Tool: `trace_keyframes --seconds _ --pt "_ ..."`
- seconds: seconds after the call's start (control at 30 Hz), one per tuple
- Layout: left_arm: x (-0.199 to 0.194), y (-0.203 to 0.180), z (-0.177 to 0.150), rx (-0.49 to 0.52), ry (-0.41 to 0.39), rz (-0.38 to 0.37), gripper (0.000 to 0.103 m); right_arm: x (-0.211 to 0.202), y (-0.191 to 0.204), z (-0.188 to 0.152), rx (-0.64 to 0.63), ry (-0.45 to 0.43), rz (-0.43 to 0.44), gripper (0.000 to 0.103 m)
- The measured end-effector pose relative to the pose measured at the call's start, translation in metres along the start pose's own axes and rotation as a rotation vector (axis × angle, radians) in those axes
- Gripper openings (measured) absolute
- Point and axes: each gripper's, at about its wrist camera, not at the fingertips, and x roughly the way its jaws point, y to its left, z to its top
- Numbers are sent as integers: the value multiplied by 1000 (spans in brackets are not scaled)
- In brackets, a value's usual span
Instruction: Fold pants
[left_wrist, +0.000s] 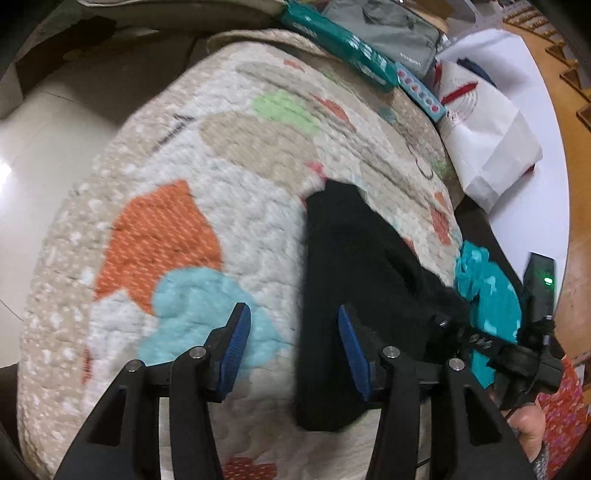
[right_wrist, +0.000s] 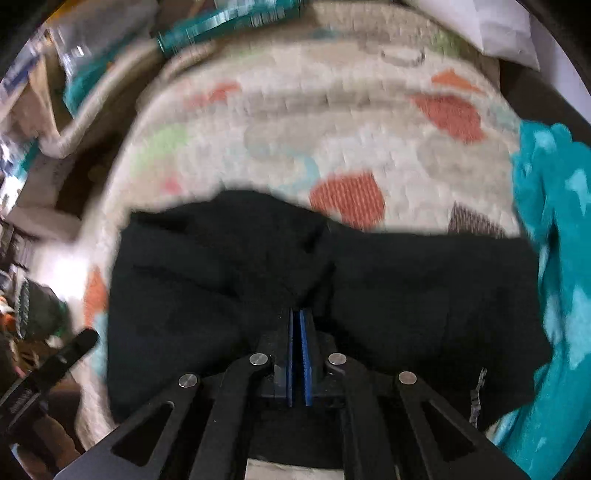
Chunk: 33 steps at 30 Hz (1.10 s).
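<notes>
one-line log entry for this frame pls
task: fold pants | left gripper: open, above patterned quilt | right gripper: shut on black fabric pants | teal cloth: beside pants

The pants (right_wrist: 229, 280) are black and soft. They lie bunched up and wrinkled, with folds running toward the middle of the near edge, where the cloth is pinched together.

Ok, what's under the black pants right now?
The black pants lie on the patterned quilt, which shows around them. The right gripper is shut on their edge. Whatever the cloth covers cannot be seen.
</notes>
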Motion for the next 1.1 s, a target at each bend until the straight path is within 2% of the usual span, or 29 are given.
trace_keyframes --seconds 0.03,0.13,0.23,0.27,0.33,0.37,0.4,0.43,0.53,0.63,0.67,0.7,0.73,0.77,0.8,0.93,1.1 --pt "5 -4 -3 9 13 -6 49 3 1 -1 -9 14 -17 5" --pt "16 -12 -10 46 30 -14 53 -8 -3 2 21 -33 -5 6" --pt "24 -16 -16 89 20 1 55 -27 6 15 1 -108 69 7" --pt "25 -16 -17 96 15 1 55 -34 17 25 -36 -126 112 10" --pt "26 -15 -18 105 2 -6 55 -35 39 40 -101 -127 180 29" --pt "26 -14 -19 109 -3 -14 56 -35 55 49 -145 -124 215 57" --pt "26 -14 -20 110 -8 -21 57 -33 70 57 -181 -125 231 76" --pt "26 -13 -21 114 -15 -31 57 -30 84 63 -223 -127 235 76" --pt "26 -10 -23 124 -31 -39 59 -11 129 78 -382 -94 181 76" --pt "28 -15 -24 139 -38 -18 59 24 160 81 -497 -21 98 75" --pt "30 -19 -24 164 -36 5 54 35 167 78 -530 6 68 67" --pt "32 -25 -25 202 -32 40 36 42 172 75 -555 32 55 30" --pt "33 -27 -25 221 -24 58 27 47 176 72 -564 57 38 24" --pt "34 -28 -24 223 -14 62 20 44 177 71 -564 47 41 17" --pt "34 -25 -22 205 -4 53 17 41 177 72 -557 50 59 13" --pt "28 -14 -12 134 23 17 14 28 181 81 -504 25 90 11" --pt "11 3 4 81 -8 59 14 21 208 91 -502 -1 138 10"
